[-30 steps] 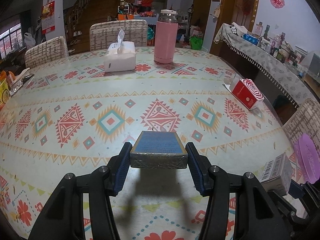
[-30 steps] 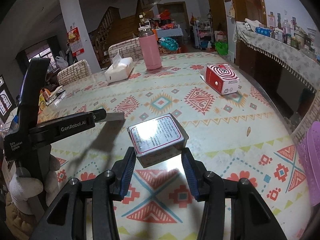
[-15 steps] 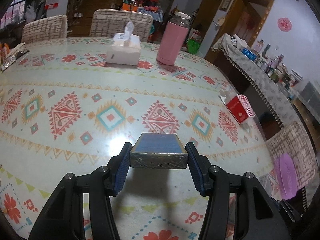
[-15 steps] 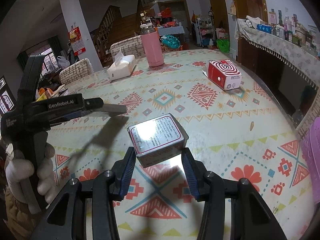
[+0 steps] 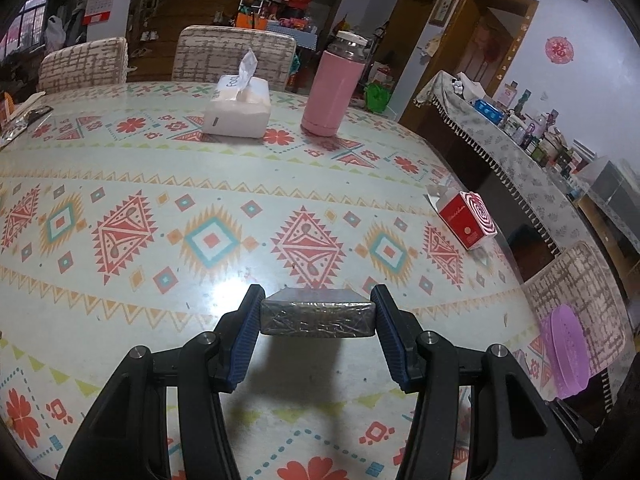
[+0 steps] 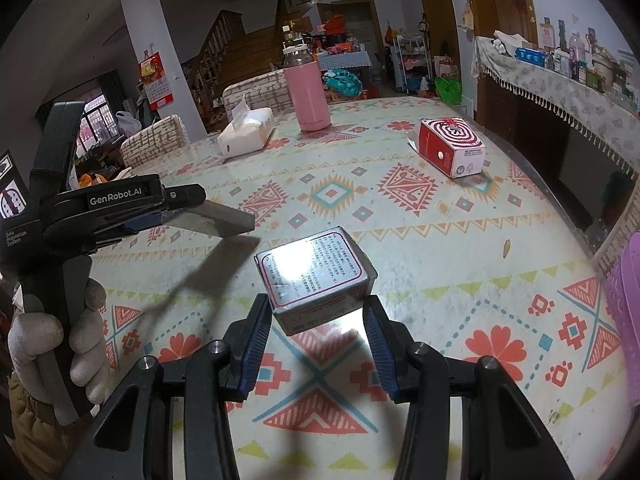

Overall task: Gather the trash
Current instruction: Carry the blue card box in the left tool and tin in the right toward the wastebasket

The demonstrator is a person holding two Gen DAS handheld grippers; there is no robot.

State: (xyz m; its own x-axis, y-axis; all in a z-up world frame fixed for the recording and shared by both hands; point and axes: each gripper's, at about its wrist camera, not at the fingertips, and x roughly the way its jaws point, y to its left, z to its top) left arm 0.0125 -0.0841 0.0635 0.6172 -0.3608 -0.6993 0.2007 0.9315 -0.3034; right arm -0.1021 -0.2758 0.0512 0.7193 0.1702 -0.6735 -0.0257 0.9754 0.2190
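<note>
- Left gripper (image 5: 318, 314): blue pads clamped on both short sides of a flat dark foil-wrapped box (image 5: 317, 316), held level above the table (image 5: 120, 320), shadow beneath.
- Right gripper (image 6: 316, 320): pads closed on the near end of a white printed box (image 6: 316, 276), carried clear of the cloth, far end tilted slightly up.
- Keep both squeezes constant; 2 boxes aloft, grip on right box near its end only, so avoid fast swings. Judged: transport step.
- Red-and-white carton (image 6: 450, 146) open-flapped at far right, probably next trash.
- Purple basket (image 6: 624, 312) at right table edge, likely the bin; carry rightward, release over it.
- Tissue pack (image 5: 238, 110) and pink flask (image 5: 334, 88) far; leave alone.
</note>
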